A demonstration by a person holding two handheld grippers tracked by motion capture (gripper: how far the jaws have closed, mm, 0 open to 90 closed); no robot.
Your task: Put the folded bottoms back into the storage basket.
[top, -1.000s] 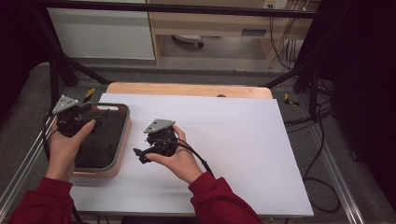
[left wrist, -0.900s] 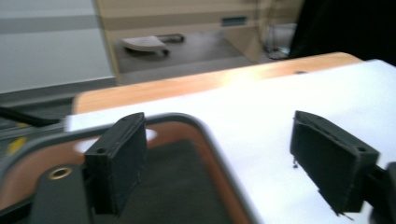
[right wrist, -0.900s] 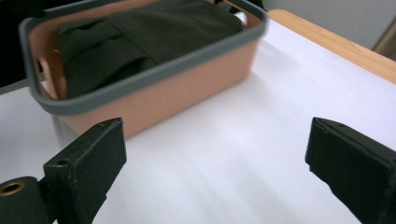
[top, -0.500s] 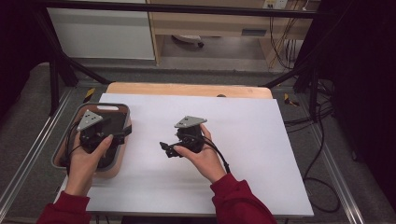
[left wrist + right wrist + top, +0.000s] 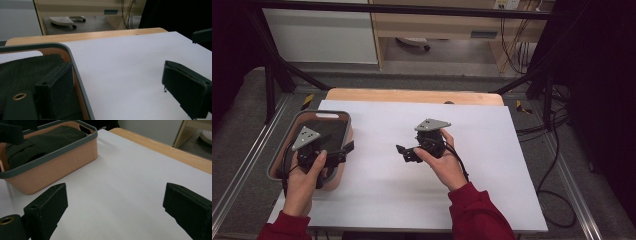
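We see the left tongs [image 5: 343, 152] spread wide and empty over the rim of a peach plastic basket with a grey rim [image 5: 343, 116], where dark folded cloth [image 5: 328, 134] lies stowed. The right tongs [image 5: 404, 154], also gaping, hover above the bare white worktop [image 5: 492, 165].

We've pulled the left gripper [image 5: 343, 151] back toward us and lower; it now sits over the near right rim of the basket [image 5: 337, 114], jaws just opened wider w/ nothing btwn them, one over the dark cloth [image 5: 22, 68], other over the table [image 5: 492, 165]. Right gripper [image 5: 404, 152] has slid rightward, well apart from the basket, jaws wide, empty.
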